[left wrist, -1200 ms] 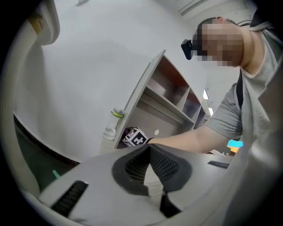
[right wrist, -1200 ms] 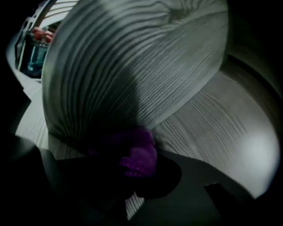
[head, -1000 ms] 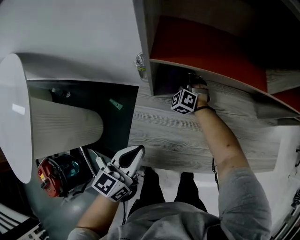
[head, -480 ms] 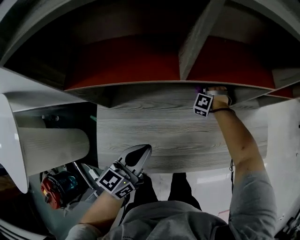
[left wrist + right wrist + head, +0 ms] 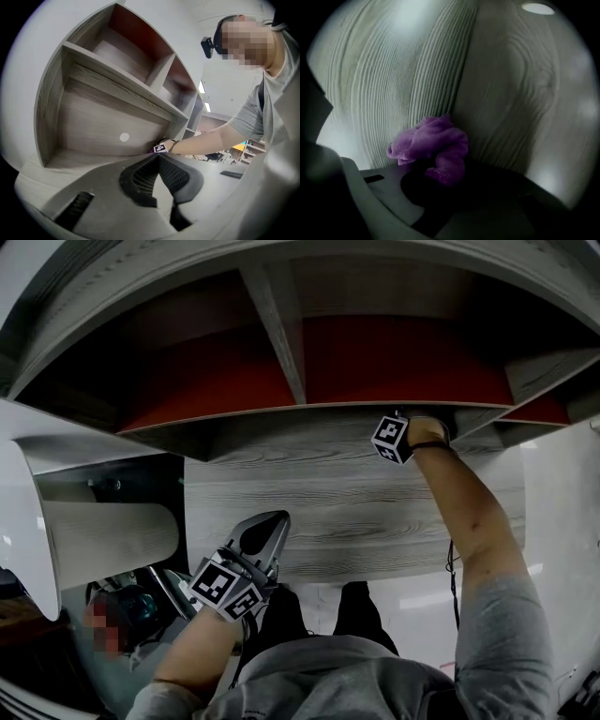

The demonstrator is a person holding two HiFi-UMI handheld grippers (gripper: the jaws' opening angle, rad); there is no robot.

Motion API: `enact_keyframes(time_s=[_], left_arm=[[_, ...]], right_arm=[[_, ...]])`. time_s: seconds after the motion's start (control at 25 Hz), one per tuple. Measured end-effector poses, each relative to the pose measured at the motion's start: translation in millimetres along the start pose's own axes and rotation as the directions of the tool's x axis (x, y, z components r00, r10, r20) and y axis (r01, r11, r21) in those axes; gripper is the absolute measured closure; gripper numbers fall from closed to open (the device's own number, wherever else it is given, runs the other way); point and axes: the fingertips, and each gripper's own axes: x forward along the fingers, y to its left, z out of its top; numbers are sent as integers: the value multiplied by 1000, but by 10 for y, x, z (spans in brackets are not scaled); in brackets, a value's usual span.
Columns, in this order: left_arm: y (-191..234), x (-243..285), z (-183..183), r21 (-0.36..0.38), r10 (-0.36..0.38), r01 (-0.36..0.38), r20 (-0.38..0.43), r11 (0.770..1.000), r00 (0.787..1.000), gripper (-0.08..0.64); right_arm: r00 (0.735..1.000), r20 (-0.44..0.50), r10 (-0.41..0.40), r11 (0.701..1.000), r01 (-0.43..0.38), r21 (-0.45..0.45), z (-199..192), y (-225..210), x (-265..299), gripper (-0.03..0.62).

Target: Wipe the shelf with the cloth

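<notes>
Grey wood-grain shelf (image 5: 356, 502) with red-backed compartments (image 5: 394, 362) up ahead. Nearest, held the left gripper (image 5: 270, 524) low and close, jaws pressed together on nothing. Farther out, had the right gripper (image 5: 440, 179) under a compartment's edge, pinching a bunched purple cloth (image 5: 431, 143) against the shelf's wood

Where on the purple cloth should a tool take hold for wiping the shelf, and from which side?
Grip the bunched lower wad of the purple cloth, coming from the open front of the shelf, as the right tool does: its jaws are shut on that thick part, leaving loose folds free against it. Likely the firmest hold.
</notes>
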Motion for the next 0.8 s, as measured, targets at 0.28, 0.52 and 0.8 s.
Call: enact_keyframes(time_s=[0.28, 0.52, 0.8], left_arm=[[311, 109, 247, 53, -101, 98, 46, 994, 994, 541], [439, -84, 124, 63, -301, 302, -32, 951, 953, 541], [556, -375, 13, 46, -394, 401, -118, 915, 912, 541]], right_arm=[[944, 140, -299, 844, 193, 501, -240, -555, -916, 528], [793, -179, -582, 454, 500, 738, -1116, -1042, -1760, 528], [692, -412, -592, 178, 611, 771, -1549, -1284, -2079, 528]])
